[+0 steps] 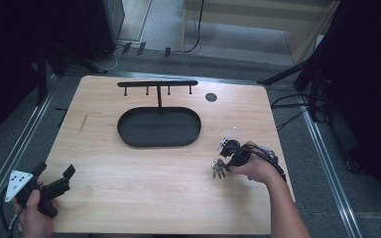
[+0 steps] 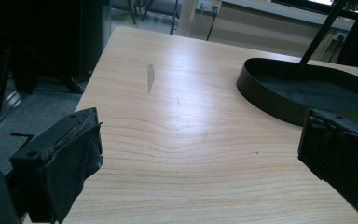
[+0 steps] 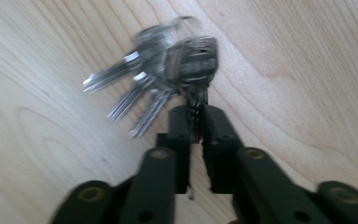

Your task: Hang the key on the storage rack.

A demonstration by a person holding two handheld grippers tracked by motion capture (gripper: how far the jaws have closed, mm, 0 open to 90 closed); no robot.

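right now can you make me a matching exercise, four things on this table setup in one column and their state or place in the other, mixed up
Things:
1. bunch of silver metal keys
2. black oval metal tray
3. left gripper
4. black bar with four hooks

States or places:
a. jaws wide apart over bare wood
b. stands on a post above the tray's far rim
c. one key pinched in the right gripper, the rest fanned out
d. lies empty at the table's middle

Pairs: 1-c, 2-d, 3-a, 4-b
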